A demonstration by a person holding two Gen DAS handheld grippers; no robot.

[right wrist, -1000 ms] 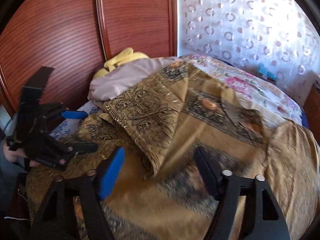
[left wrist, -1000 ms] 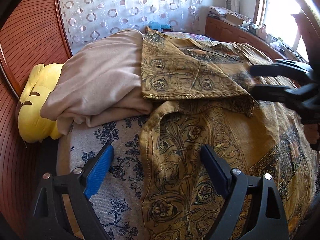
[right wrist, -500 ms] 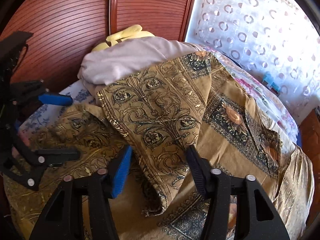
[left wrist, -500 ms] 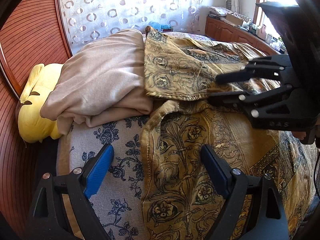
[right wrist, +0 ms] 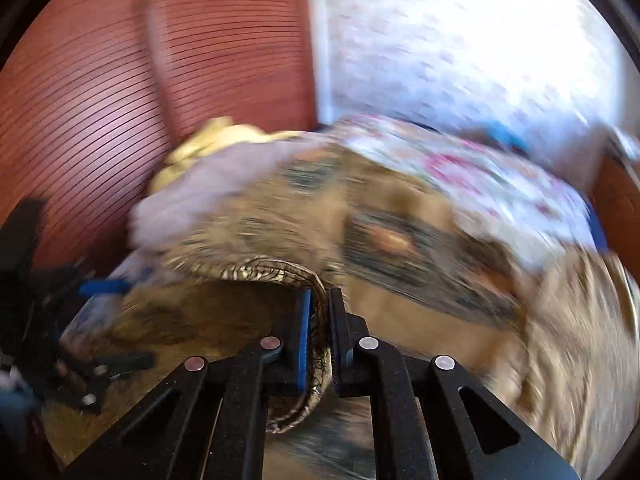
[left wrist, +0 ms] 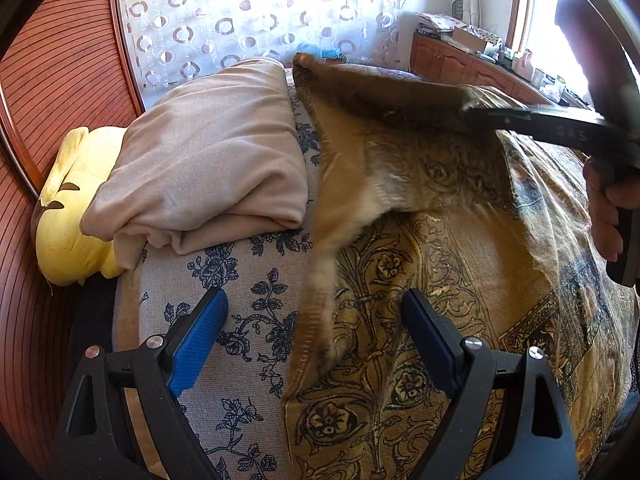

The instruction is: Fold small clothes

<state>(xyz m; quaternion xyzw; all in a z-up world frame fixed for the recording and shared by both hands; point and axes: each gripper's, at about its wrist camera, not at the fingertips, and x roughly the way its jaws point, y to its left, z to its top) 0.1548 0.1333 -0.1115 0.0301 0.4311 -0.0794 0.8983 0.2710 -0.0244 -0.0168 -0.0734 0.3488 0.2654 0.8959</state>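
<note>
Bed [left wrist: 240, 312], blue-flowered cover, lower left of left view. Gold patterned cloth [left wrist: 420, 280]: spread across centre and right of bed, one flap lifted and blurred. Beige blanket [left wrist: 208, 160], folded, upper left, just beside the cloth. Right gripper [right wrist: 320, 320]: jaws narrow, clamped on the cloth's hem. Left gripper [left wrist: 316, 344]: jaws wide, empty, over the cloth's left edge. Risk: thin hem slipping from the right gripper; flap catching the blanket.

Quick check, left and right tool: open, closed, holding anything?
Left tool: open, holding nothing, above the patterned brown garment.
Right tool: closed on the garment's hemmed edge, lifted off the bed.
</note>
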